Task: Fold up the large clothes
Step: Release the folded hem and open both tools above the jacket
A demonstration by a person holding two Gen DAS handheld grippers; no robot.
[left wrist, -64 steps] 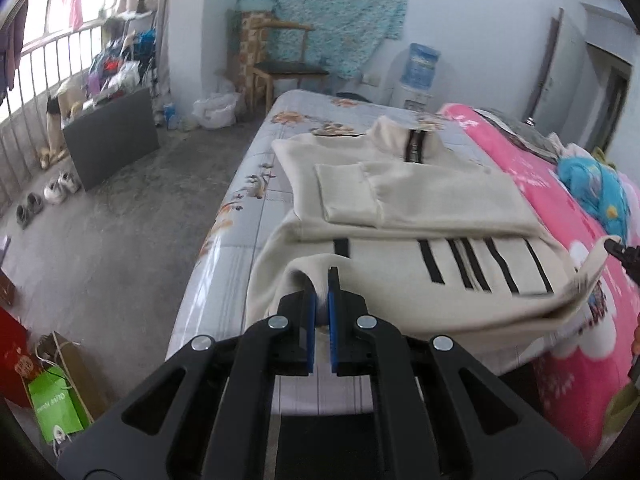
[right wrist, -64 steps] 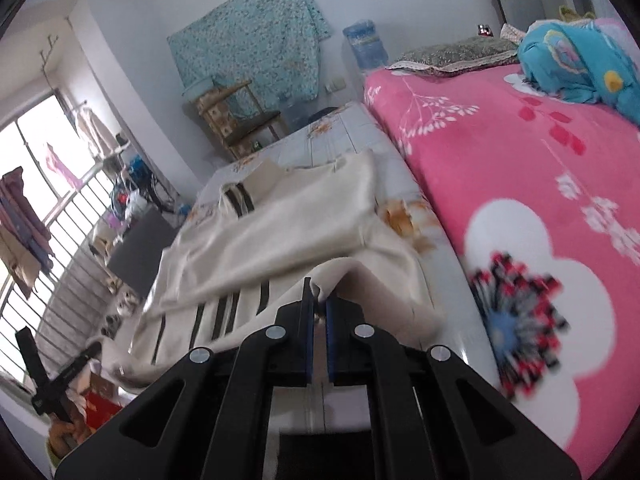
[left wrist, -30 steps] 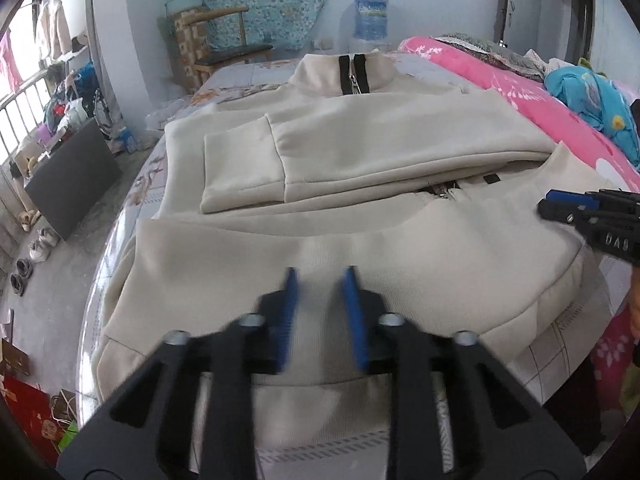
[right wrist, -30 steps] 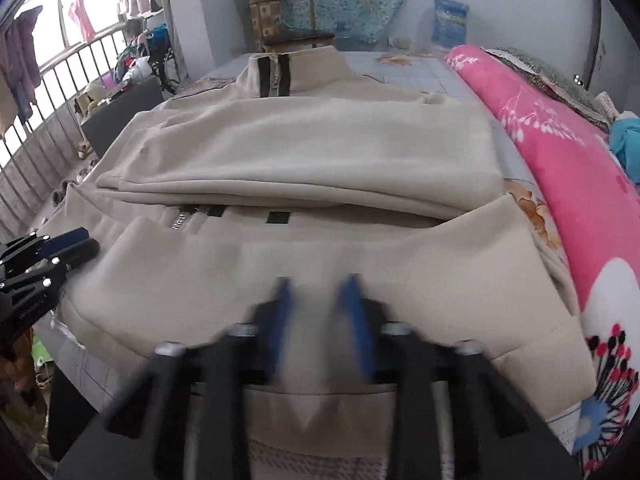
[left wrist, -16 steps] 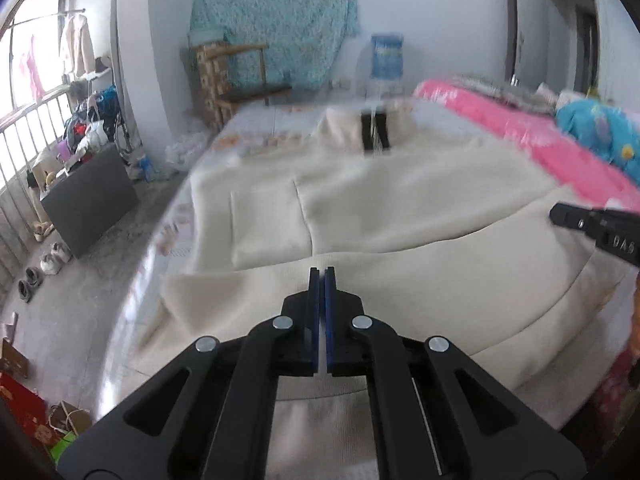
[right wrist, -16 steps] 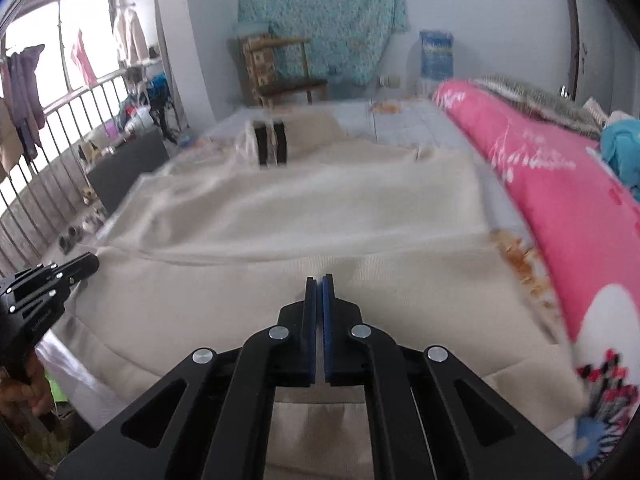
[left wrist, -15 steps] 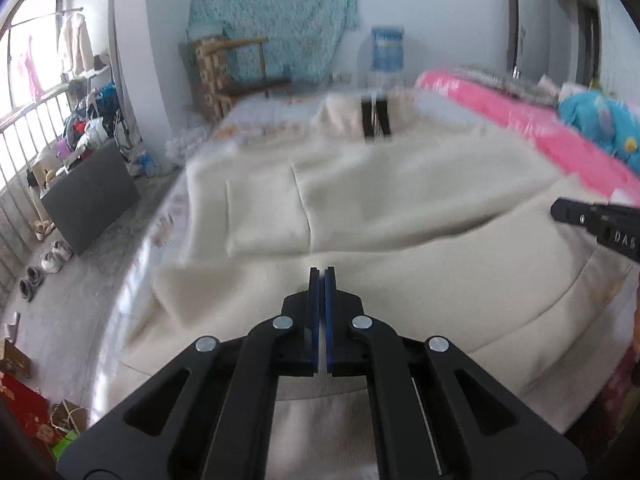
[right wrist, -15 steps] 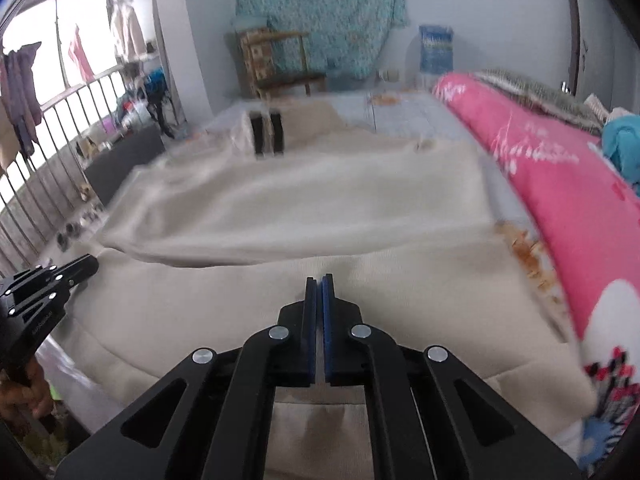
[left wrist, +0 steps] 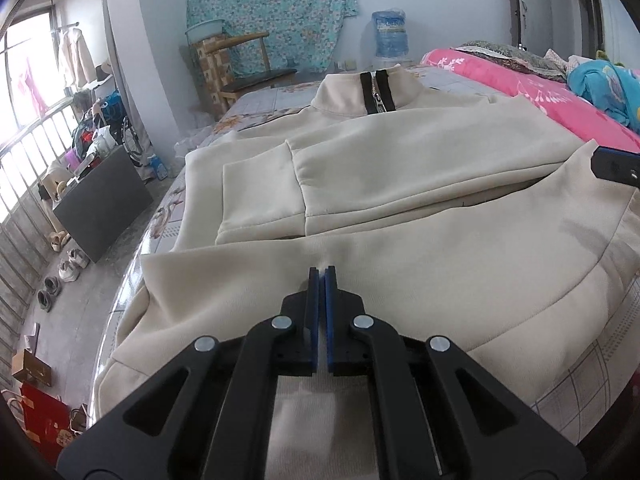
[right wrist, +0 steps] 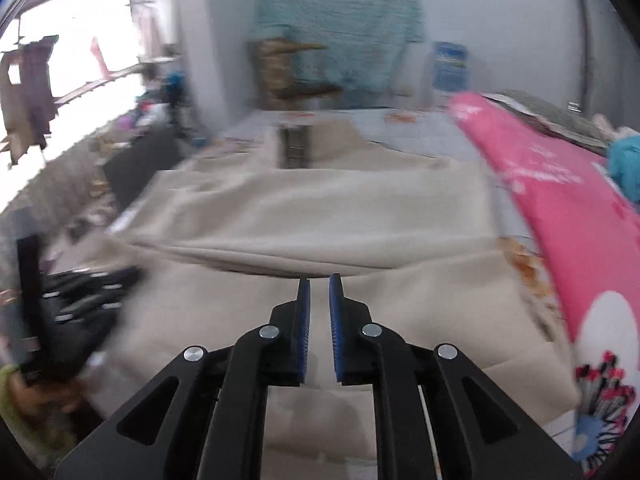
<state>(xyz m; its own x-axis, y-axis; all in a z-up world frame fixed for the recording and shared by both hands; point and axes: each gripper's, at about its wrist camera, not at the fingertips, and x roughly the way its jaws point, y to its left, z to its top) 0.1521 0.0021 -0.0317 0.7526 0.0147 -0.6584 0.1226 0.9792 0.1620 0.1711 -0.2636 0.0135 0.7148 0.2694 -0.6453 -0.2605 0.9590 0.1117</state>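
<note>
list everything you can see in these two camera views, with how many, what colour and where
jacket: one, cream with black-edged zip collar, spread on the bed, bottom part folded up
bed sheet: one, pale checked floral, under the jacket
blanket: one, pink floral, right side of bed
blue bundle: one, bright blue, on the pink blanket
wooden chair: one, brown, beyond the bed
hanging cloth: one, teal patterned, back wall
water bottle: one, blue, back wall
shoes: several, pale and dark, floor at left
left gripper: black with blue pads, nearly shut, over the jacket
right gripper: black with blue pads, slightly open, over the jacket
</note>
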